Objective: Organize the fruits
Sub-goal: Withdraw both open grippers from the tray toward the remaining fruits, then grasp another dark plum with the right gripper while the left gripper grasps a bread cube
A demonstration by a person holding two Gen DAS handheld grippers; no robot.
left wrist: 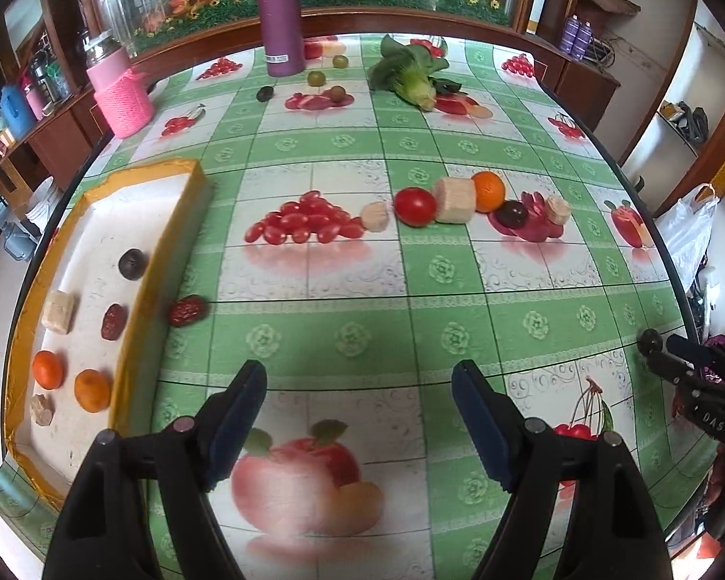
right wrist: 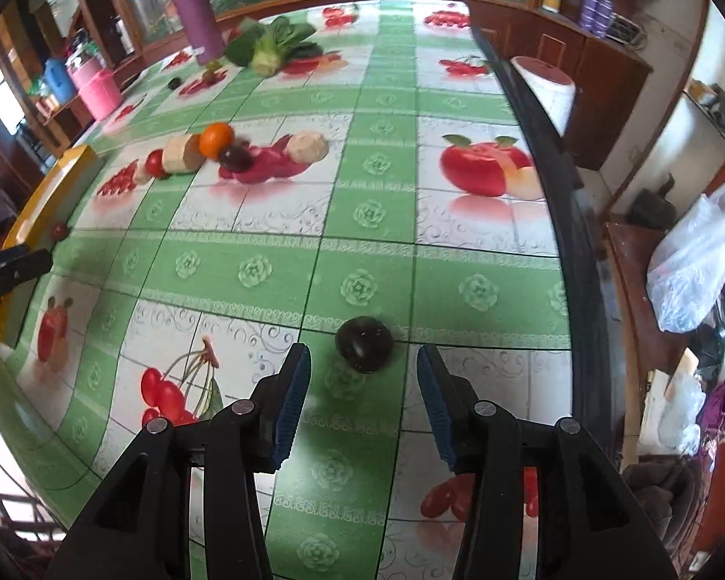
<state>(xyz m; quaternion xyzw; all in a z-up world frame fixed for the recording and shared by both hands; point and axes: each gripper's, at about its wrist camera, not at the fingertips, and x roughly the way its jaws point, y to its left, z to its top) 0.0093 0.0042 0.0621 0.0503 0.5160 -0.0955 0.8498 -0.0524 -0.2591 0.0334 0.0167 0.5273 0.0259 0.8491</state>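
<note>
My left gripper (left wrist: 360,382) hangs open over bare tablecloth with nothing between its fingers. To its left lies a yellow-rimmed tray (left wrist: 169,222) holding a dark plum (left wrist: 133,264), a beige piece (left wrist: 59,311), a red date (left wrist: 113,321) and two oranges (left wrist: 48,369). Another red date (left wrist: 188,310) lies on the cloth against the tray's outer wall. In mid-table sit a tomato (left wrist: 414,206), a beige cylinder (left wrist: 454,199), an orange (left wrist: 488,191) and a dark plum (left wrist: 511,214). My right gripper (right wrist: 364,356) is open around a dark plum (right wrist: 364,338) resting on the cloth, pads clear of it.
A purple bottle (left wrist: 280,14), a pink-wrapped jar (left wrist: 121,96), leafy greens (left wrist: 411,72) and small round fruits (left wrist: 316,78) stand at the far end. The table's dark right edge (right wrist: 570,241) runs close to the right gripper, with a plastic bag (right wrist: 696,261) beyond it.
</note>
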